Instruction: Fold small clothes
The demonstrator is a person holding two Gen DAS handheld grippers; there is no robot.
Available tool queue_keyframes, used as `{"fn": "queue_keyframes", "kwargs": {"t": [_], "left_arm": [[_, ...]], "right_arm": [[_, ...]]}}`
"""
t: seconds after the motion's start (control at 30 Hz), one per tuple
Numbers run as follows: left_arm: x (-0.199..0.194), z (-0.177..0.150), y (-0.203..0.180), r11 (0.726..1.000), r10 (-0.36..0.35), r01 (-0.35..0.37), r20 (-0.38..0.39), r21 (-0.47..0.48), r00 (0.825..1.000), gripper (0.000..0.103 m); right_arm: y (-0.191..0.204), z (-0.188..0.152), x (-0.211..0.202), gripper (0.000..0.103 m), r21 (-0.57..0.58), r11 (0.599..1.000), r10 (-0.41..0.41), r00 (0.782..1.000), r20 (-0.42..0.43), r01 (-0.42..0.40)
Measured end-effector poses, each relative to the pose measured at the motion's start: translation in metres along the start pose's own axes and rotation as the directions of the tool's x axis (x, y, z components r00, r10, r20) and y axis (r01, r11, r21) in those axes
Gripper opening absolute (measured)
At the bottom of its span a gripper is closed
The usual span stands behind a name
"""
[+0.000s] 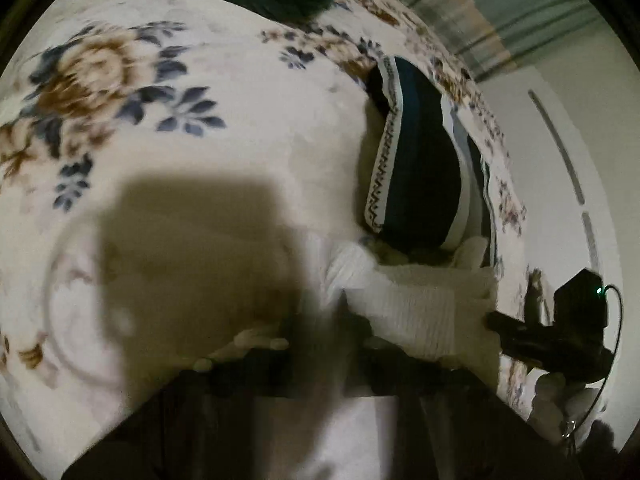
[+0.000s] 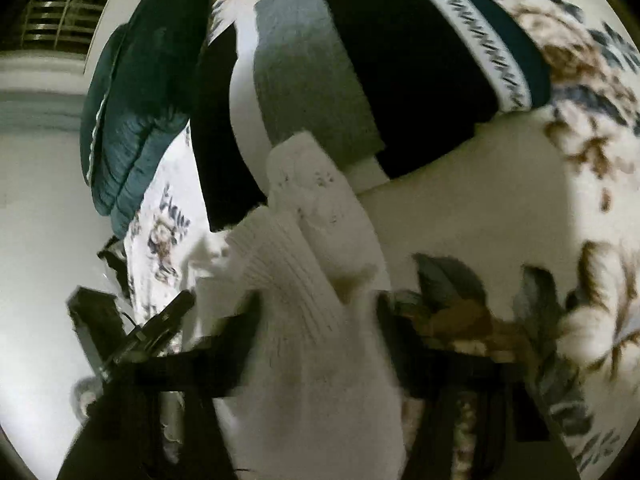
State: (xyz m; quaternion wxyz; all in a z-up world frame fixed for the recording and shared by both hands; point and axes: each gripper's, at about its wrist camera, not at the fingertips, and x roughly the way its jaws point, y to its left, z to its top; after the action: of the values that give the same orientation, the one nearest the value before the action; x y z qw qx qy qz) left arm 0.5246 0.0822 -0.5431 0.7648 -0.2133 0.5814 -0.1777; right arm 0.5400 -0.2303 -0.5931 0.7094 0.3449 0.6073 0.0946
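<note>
Right wrist: white ribbed garment (image 2: 288, 280), blurred

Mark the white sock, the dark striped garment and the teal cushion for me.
white sock (image 2: 288, 280): right wrist view, ribbed cuff.
dark striped garment (image 2: 400, 80): right wrist view, black band at its middle.
teal cushion (image 2: 136, 120): right wrist view, centre of its face.

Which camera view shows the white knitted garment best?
The right wrist view. There the white knitted garment fills the centre, with its ribbed part and a small pattern visible. The left wrist view shows only a blurred ribbed stretch low in the picture, partly behind a dark shadow, beside the dark striped clothes.
</note>
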Motion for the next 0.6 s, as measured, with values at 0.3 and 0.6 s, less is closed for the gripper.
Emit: {"fn": "queue_keyframes", "kwargs": {"t": [0.3,0.6], "left_arm": [[-0.02,-0.001,0.042,0.993,0.005,0.002,0.053,-0.114,0.999,0.006],[-0.007,-0.002,0.055,0.977,-0.1,0.093,-0.024,-0.191,0.995,0.022]], "right_arm": [[0.017,0.002,-0.021,0.007,-0.043,0.998,-0.049,0.994,0.101,0.053],[0.0,0.021,0.009,0.023,-0.014,0.987,-0.159,0.987,-0.02,0.159]]}}
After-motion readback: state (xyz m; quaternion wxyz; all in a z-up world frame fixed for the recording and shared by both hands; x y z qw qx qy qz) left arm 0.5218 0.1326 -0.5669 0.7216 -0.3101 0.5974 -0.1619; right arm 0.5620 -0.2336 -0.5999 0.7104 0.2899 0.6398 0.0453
